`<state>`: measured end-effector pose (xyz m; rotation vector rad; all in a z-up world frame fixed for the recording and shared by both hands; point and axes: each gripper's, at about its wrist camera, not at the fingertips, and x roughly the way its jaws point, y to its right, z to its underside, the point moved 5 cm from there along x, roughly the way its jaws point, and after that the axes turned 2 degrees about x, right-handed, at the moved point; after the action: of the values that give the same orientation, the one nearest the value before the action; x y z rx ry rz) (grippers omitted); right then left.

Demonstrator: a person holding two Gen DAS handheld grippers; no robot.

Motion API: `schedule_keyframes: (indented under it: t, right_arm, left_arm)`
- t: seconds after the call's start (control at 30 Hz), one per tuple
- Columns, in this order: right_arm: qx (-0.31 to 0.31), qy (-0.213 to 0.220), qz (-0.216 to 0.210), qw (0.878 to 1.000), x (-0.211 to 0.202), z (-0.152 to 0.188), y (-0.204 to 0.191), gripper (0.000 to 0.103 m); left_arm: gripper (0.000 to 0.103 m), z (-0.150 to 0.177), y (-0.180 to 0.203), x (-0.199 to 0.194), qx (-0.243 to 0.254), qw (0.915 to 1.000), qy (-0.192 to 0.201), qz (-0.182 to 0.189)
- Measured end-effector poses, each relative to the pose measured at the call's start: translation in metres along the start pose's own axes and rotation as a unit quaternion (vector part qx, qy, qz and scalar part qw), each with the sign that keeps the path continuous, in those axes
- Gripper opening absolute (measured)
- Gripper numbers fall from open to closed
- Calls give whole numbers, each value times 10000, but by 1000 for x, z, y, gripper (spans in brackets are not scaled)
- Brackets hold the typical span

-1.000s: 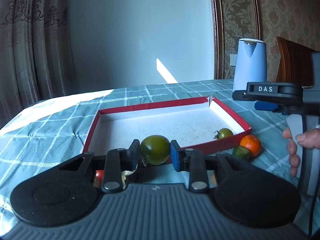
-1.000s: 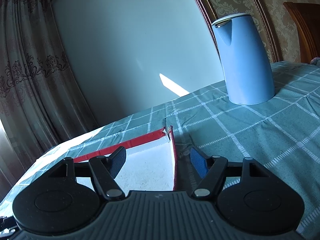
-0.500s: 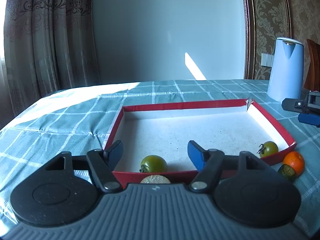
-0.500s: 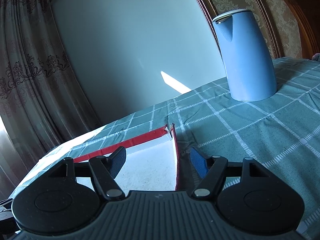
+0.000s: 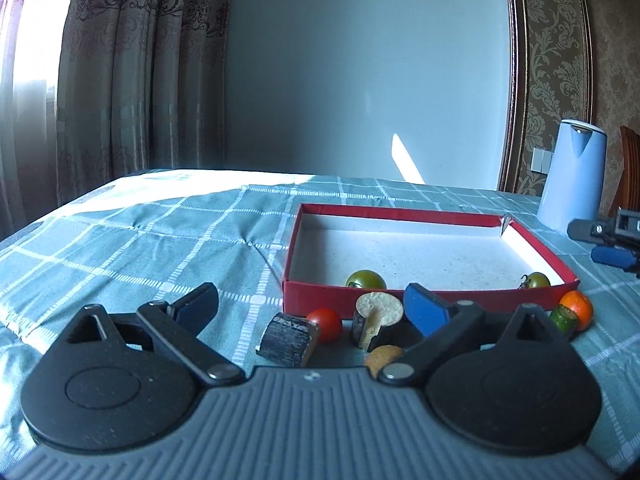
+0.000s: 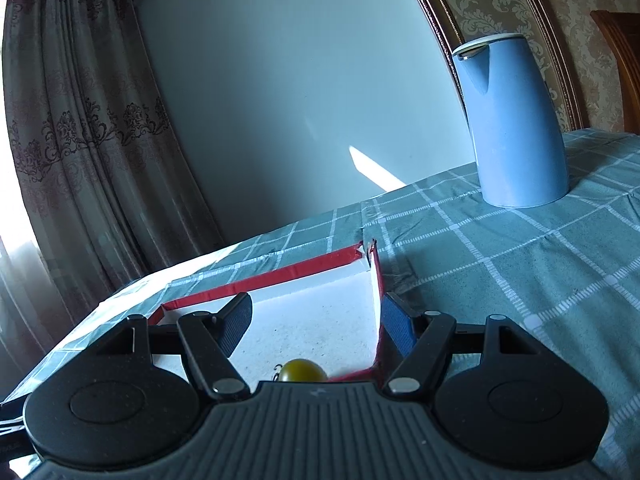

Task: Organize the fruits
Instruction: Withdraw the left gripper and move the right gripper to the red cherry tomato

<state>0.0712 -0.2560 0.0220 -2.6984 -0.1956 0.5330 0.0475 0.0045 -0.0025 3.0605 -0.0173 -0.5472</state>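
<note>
A red-walled white tray (image 5: pixel 432 294) holds a large green tomato (image 5: pixel 366 280) near its front wall and a small green tomato (image 5: pixel 537 280) at its right corner. In front of the tray lie a red cherry tomato (image 5: pixel 325 324), two dark cut pieces (image 5: pixel 288 340) (image 5: pixel 376 320), a tan piece (image 5: pixel 383 356), an orange (image 5: pixel 576 309) and a green piece (image 5: pixel 562 319). My left gripper (image 5: pixel 312 308) is open and empty above these. My right gripper (image 6: pixel 316 320) is open and empty over the tray's right corner (image 6: pixel 378 300), with the small green tomato (image 6: pixel 302 370) just below it.
A blue kettle (image 5: pixel 572 178) (image 6: pixel 514 128) stands on the checked tablecloth (image 5: pixel 160 240) at the back right. The right gripper's body (image 5: pixel 608 236) shows at the right edge of the left view. Curtains hang at the left.
My left gripper let go of the large green tomato in the tray, opened wide and pulled back toward the table's front. My right gripper moved slightly over the tray corner.
</note>
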Motion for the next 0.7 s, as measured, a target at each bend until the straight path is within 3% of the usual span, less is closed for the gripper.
schedule_keyframes:
  t: [0.23, 0.43, 0.63, 0.7]
  right_arm:
    - [-989, -413, -122, 9942, -41, 44, -47, 71]
    - [-2075, -967, 149, 9733, -36, 80, -89, 66]
    - [-2046, -1326, 201, 9696, -23, 89, -95, 53]
    - [-1926, -1379, 195, 9713, -21, 88, -93, 53]
  left_arm:
    - [103, 3, -10, -5, -195, 9996, 42, -187]
    - [103, 3, -18, 0, -419, 9989, -94, -171]
    - [103, 4, -20, 1, -514, 9985, -105, -158]
    - [103, 4, -21, 0, -526, 9985, -85, -136]
